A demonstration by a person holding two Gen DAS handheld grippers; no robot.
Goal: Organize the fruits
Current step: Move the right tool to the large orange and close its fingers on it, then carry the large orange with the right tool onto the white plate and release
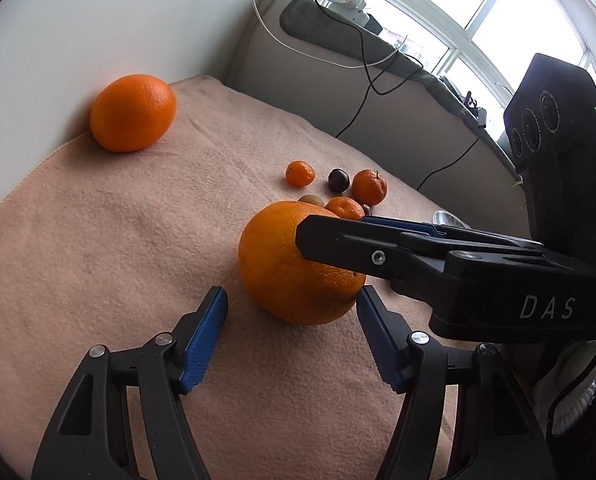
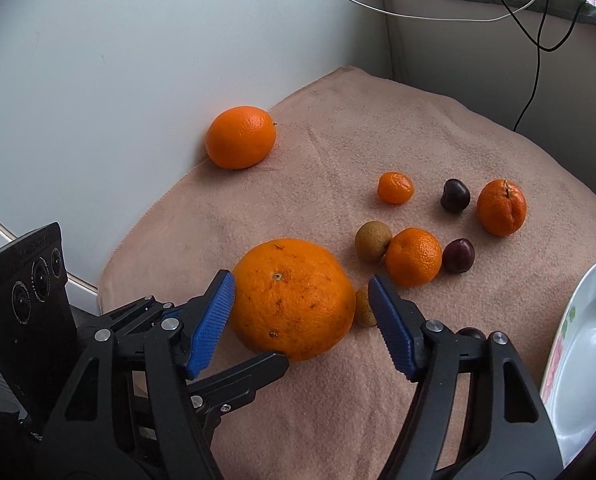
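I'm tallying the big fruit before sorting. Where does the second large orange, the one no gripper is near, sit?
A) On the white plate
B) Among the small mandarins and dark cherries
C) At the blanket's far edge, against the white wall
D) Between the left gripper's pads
C: the far orange rests on the blanket right at the wall, apart from the small fruit, while the right gripper brackets the near orange.
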